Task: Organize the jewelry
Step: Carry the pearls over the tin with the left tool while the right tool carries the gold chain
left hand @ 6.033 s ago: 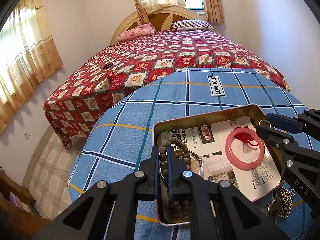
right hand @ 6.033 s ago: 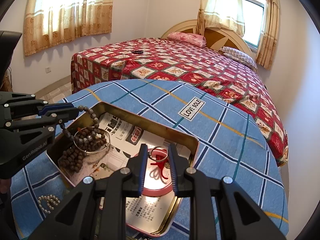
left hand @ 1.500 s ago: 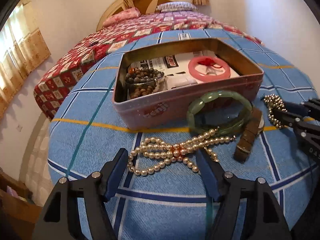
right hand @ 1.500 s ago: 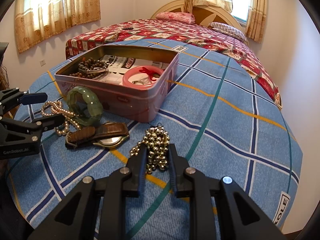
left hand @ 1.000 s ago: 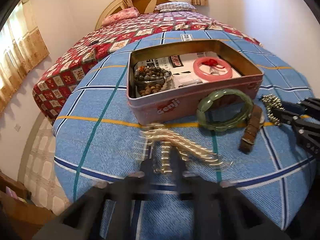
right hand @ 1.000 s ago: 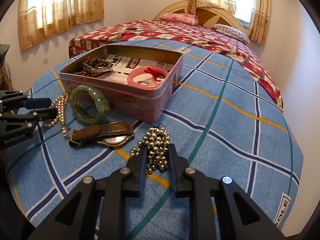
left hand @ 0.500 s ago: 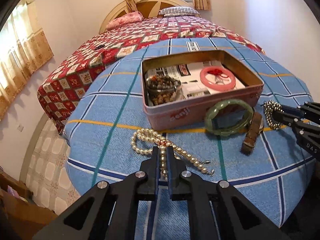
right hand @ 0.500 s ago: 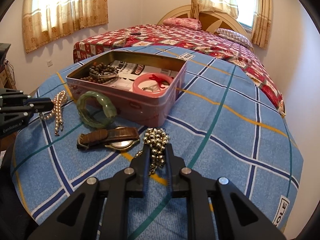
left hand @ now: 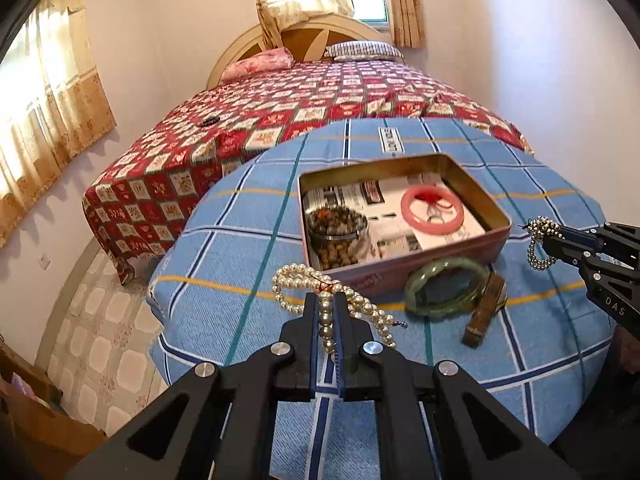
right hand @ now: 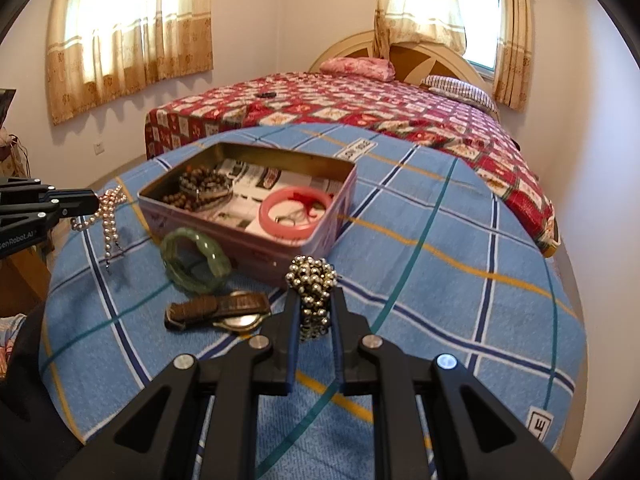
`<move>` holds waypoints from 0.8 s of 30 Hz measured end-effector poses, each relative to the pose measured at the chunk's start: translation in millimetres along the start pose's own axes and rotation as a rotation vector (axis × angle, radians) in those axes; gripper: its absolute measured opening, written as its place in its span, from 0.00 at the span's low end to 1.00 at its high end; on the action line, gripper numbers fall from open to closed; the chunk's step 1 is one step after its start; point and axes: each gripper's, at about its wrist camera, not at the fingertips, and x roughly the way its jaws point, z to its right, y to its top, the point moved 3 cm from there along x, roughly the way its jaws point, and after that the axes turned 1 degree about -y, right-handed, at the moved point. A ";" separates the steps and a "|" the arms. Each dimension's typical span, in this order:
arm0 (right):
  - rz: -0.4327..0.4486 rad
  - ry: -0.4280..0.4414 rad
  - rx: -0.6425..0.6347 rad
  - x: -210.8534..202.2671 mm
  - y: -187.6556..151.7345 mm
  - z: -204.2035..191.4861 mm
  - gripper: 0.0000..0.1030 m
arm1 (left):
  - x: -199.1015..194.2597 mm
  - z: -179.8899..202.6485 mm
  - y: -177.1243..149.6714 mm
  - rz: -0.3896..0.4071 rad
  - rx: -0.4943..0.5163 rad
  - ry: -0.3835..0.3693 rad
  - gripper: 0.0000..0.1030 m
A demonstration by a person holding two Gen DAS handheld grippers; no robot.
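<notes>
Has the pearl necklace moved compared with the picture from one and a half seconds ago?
Yes. The pearl necklace lay flat on the blue cloth before the tin; now the left gripper pinches it and it hangs clear of the cloth.

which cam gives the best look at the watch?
Right wrist. The watch lies in full view there, strap and face both visible beside the green bangle. Left wrist shows only its brown strap, partly behind the bangle.
</notes>
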 end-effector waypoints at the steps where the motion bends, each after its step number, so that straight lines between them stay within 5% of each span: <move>1: 0.005 0.000 0.001 -1.3 1.7 0.4 0.15 | -0.9 -0.7 2.1 0.006 -0.003 0.001 0.06; 24: 0.102 0.021 -0.025 0.3 66.4 1.4 0.15 | 12.6 -1.7 57.2 0.066 0.009 0.009 0.06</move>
